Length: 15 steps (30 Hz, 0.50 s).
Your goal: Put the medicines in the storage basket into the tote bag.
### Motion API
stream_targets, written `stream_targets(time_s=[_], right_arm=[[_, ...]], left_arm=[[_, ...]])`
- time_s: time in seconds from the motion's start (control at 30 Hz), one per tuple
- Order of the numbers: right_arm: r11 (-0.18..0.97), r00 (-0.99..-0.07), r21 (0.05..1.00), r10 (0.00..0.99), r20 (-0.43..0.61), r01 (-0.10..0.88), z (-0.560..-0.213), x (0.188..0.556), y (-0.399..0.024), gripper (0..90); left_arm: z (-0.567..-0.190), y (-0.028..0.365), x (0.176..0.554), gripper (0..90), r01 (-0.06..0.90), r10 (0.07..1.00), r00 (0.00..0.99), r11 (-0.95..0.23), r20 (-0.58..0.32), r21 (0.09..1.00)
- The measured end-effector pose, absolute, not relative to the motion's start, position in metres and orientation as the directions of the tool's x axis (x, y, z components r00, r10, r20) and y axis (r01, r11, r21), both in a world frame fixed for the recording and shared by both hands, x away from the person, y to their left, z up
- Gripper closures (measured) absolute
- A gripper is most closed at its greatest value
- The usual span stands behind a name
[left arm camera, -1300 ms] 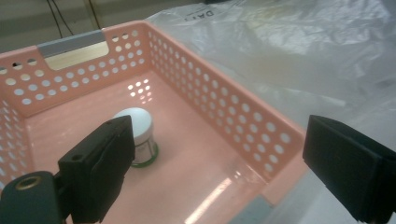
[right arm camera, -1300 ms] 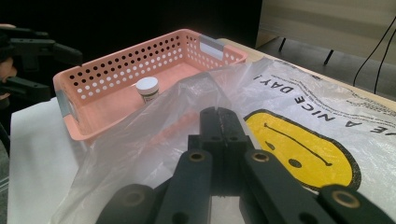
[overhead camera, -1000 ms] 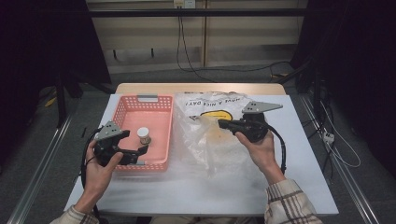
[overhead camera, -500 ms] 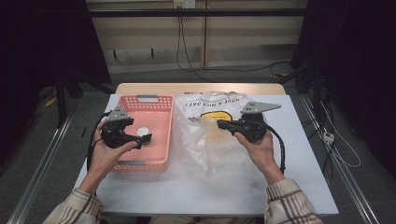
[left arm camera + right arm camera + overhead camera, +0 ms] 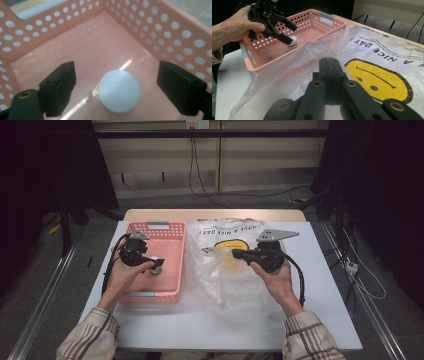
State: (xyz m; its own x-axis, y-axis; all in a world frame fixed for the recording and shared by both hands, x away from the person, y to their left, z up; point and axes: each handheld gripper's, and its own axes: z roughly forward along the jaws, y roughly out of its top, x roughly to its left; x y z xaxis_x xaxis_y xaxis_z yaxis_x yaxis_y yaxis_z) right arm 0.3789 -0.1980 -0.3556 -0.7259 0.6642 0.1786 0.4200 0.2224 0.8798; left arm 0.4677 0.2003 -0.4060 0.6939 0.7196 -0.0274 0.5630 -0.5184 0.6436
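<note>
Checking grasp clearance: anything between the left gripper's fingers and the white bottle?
No. In the left gripper view, only bare pink basket floor separates each finger from the white bottle.

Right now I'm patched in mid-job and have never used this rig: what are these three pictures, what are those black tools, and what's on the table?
There is no robot arm here: a person holds a hand-held two-fingered gripper in each hand. The high view looks down on the white table from above the person's side. Each of the other two views comes from a camera riding on one gripper, looking along its black fingers.

On the table sit a pink perforated basket and, beside it, a clear plastic bag printed with a yellow smiley face.

The left gripper is lowered into the basket, its fingers apart on either side of a small white-capped bottle and not touching it; they have just been closing.

The right gripper is shut, pinching the edge of the bag.
</note>
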Motion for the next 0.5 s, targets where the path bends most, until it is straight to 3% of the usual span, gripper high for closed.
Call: stream_targets(time_s=[0.17, 0.23, 0.5], right_arm=[[0.229, -0.727, 0.876, 0.663, 0.179, 0.425, -0.3572, 0.3793, -0.1968, 90.0], [0.230, -0.727, 0.875, 0.663, 0.180, 0.426, -0.3578, 0.3799, -0.1972, 90.0], [0.232, -0.724, 0.872, 0.665, 0.182, 0.432, -0.3601, 0.3799, -0.1965, 90.0]], left_arm=[[-0.4102, 0.1933, 0.4693, 21.8, 0.569, 0.704, 0.710, -0.577, 0.003, 0.586], [-0.4106, 0.1917, 0.4678, 29.9, 0.565, 0.706, 0.708, -0.585, 0.022, 0.582], [-0.4169, 0.1927, 0.4672, 47.5, 0.582, 0.696, 0.718, -0.612, 0.015, 0.536]])
